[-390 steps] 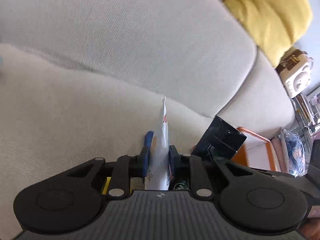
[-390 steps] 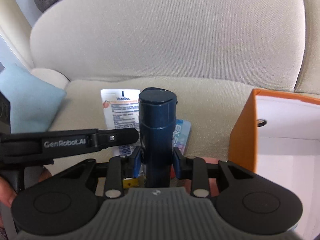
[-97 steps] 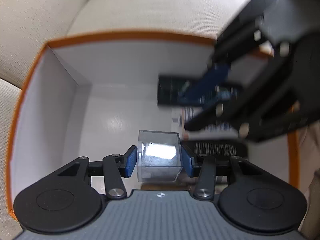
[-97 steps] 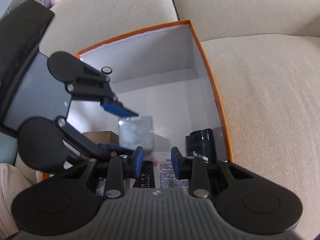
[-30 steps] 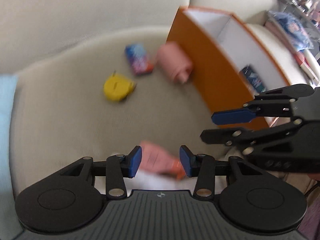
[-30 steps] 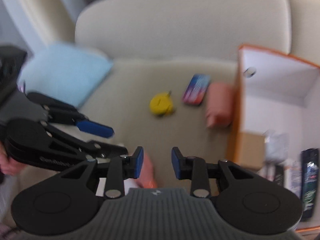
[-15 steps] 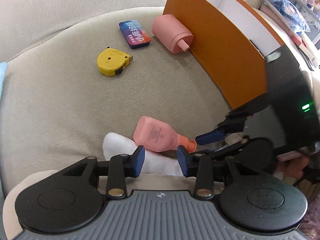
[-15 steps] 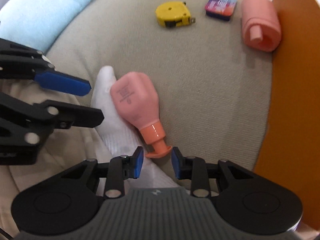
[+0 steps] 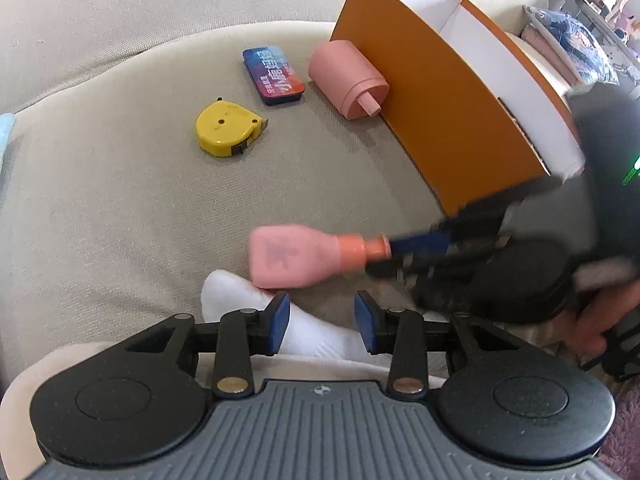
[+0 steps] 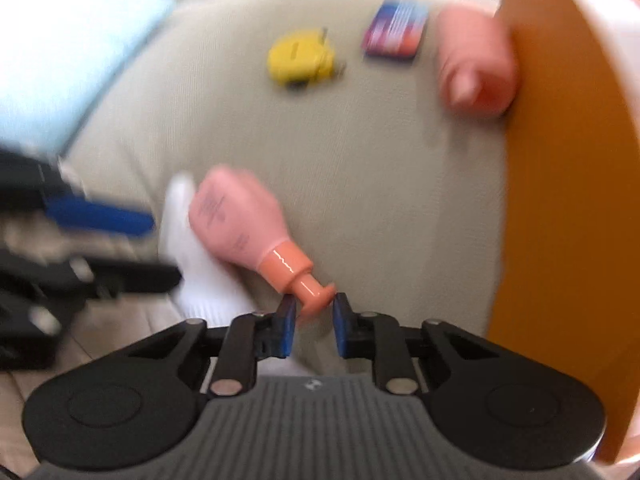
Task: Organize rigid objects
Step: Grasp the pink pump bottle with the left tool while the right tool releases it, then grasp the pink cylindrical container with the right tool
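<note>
right wrist view: the right gripper (image 10: pixel 313 312) has its jaws slightly apart, one on each side of the flared cap of the pink bottle (image 10: pixel 236 220); motion blur hides whether the pads press the cap, so grip cannot be confirmed. the bottle lies on its side on the beige sofa cushion (image 10: pixel 360 184), cap toward the gripper, body against a white sock (image 10: pixel 196 264).

left wrist view: the left gripper (image 9: pixel 322 322) has its jaws wide apart and holds nothing; it hangs above the sock (image 9: pixel 256 308), just beside the bottle (image 9: pixel 292 256). the right gripper (image 9: pixel 404 254) appears blurred at the bottle's cap.

farther out on the cushion (image 9: pixel 120 184) lie a yellow tape measure (image 9: pixel 228 130), a blue tin (image 9: pixel 273 69) and a pink cylinder (image 9: pixel 348 78). the cylinder rests against the outer wall of the orange box (image 9: pixel 452 116). the tape measure and tin sit near each other, well apart from the bottle. a light blue pillow (image 10: pixel 68 60) lies at the cushion's far left.
</note>
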